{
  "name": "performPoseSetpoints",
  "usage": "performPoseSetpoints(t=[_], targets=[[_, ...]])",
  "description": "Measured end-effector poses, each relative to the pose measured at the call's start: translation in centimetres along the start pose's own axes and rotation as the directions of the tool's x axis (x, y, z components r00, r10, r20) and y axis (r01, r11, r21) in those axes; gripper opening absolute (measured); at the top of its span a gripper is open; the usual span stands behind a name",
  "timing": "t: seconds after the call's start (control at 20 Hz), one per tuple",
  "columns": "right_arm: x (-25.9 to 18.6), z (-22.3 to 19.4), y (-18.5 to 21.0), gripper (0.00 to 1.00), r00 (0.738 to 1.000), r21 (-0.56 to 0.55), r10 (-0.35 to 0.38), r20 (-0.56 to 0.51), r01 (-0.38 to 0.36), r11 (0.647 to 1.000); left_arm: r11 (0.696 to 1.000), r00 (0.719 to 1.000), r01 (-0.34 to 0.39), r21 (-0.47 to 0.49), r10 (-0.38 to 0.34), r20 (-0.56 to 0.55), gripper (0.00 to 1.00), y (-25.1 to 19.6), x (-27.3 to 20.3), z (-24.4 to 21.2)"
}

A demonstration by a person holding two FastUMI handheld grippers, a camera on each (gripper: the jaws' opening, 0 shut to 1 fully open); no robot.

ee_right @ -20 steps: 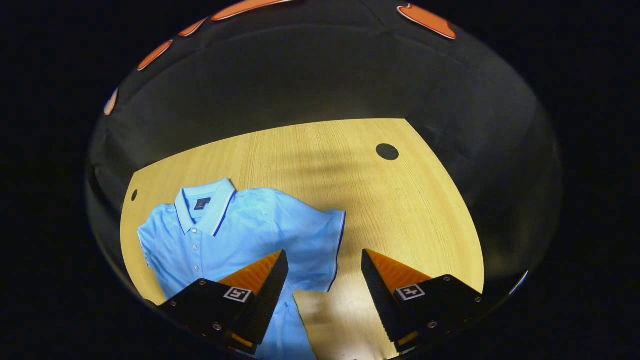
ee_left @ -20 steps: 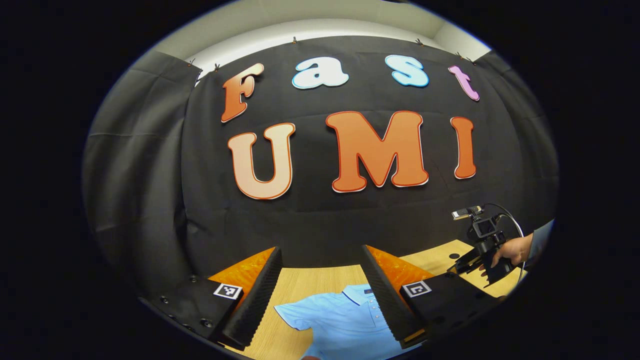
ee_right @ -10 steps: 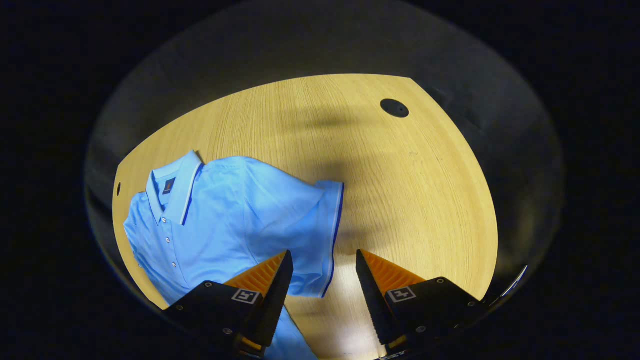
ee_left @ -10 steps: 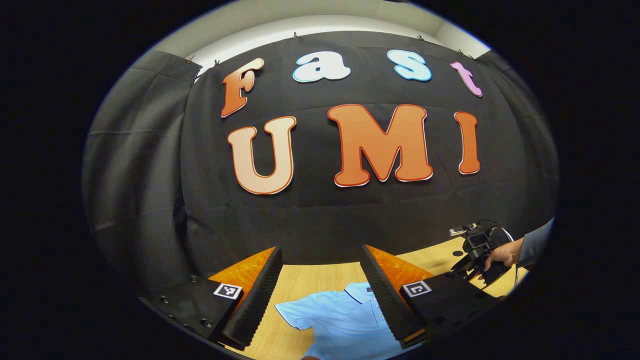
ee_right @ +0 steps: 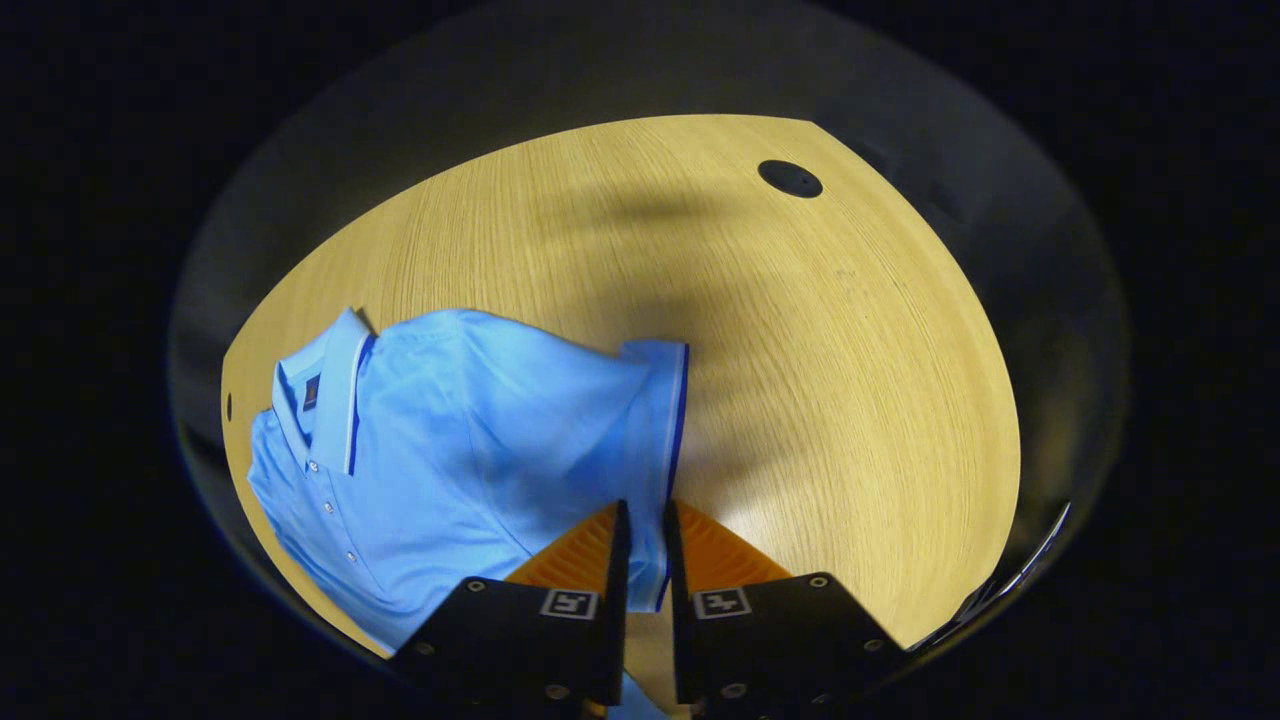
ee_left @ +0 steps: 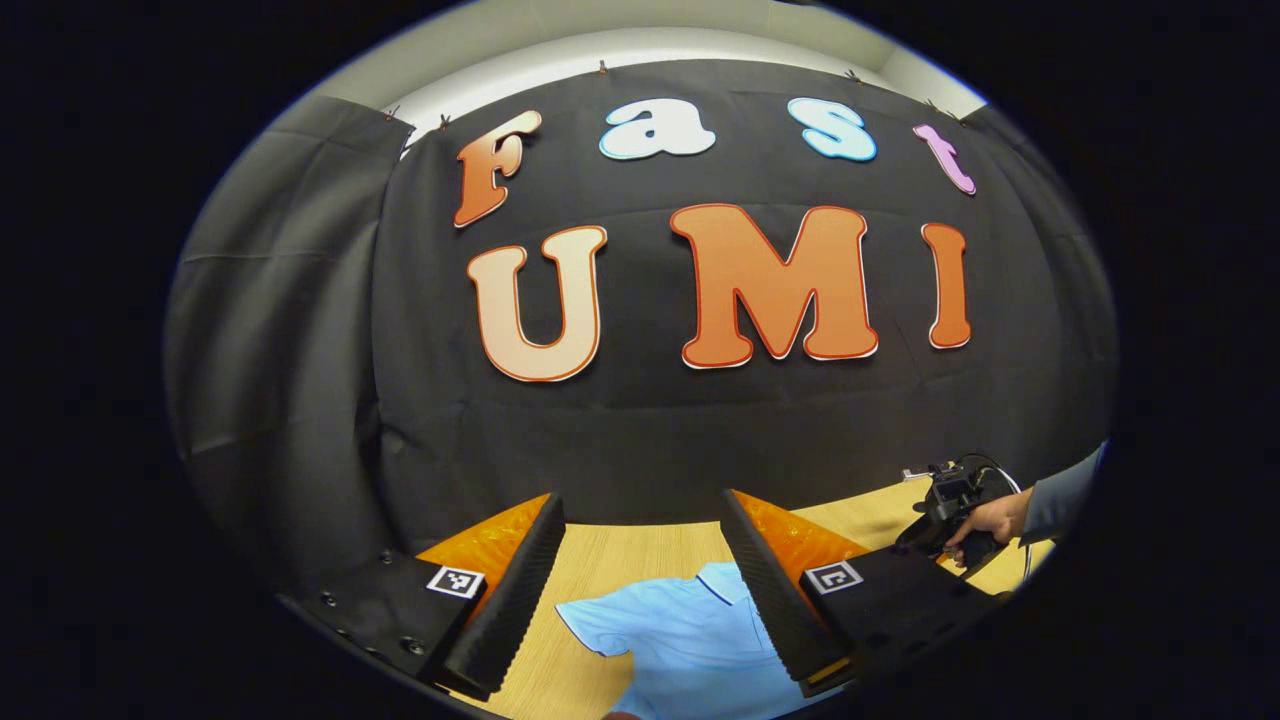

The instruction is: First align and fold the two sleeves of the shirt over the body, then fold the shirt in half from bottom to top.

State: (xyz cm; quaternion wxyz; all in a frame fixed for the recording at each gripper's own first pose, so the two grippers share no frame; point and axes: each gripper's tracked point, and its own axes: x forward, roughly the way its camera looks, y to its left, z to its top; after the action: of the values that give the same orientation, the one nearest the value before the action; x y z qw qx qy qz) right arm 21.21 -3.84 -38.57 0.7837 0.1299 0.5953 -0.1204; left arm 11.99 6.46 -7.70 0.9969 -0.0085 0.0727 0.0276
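The light-blue short-sleeved polo shirt [ee_right: 450,440] with dark-blue trim lies face up on the pale wooden table [ee_right: 800,350], collar toward the far-left table edge, buttoned placket visible. Neither sleeve is folded over the body yet, and the bottom-to-top fold has not started; the task is judged to be at its first step. The right gripper [ee_right: 643,545] has its fingers drawn nearly together on the trimmed cuff of the near sleeve [ee_right: 655,440], and the cloth edge runs between them; this appears to be a pinch on the sleeve hem. In the left gripper view, the left gripper [ee_left: 640,590] is held above the table with its fingers spread wide, gripping nothing, and the shirt's other sleeve [ee_left: 600,625] lies flat below it. The person's hand [ee_left: 985,520] holds the right gripper farther off. Remaining, as judged: fold this sleeve inward, fold the opposite sleeve, then fold the hem up.
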Motion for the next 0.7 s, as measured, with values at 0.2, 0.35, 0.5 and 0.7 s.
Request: performPoseSetpoints(t=[0.2,0.35,0.5,0.7], targets=[[-1.9,1.8,2.2,0.1,0.993,0.039,0.086,0.077,-0.089,0.995,1.0,1.0,-0.016,-0.009,0.016,-0.001,1.0,1.0,-0.2,-0.2],[-3.7,2.1,4.5,0.05,0.984,0.017,0.15,0.1,-0.152,0.988,0.999,0.999,-0.042,-0.001,0.042,-0.004,1.0,2.5,-0.3,-0.2],[-5.0,1.9,7.1,0.05,0.97,-0.035,0.214,0.117,-0.212,0.977,0.998,0.997,-0.07,0.002,0.07,-0.022,1.0,3.8,-0.1,-0.9],[-5.9,1.0,10.0,0.05,0.956,-0.084,0.264,0.128,-0.254,0.963,0.997,0.993,-0.073,-0.03,0.07,-0.095,1.0,4.9,1.0,-3.4]])
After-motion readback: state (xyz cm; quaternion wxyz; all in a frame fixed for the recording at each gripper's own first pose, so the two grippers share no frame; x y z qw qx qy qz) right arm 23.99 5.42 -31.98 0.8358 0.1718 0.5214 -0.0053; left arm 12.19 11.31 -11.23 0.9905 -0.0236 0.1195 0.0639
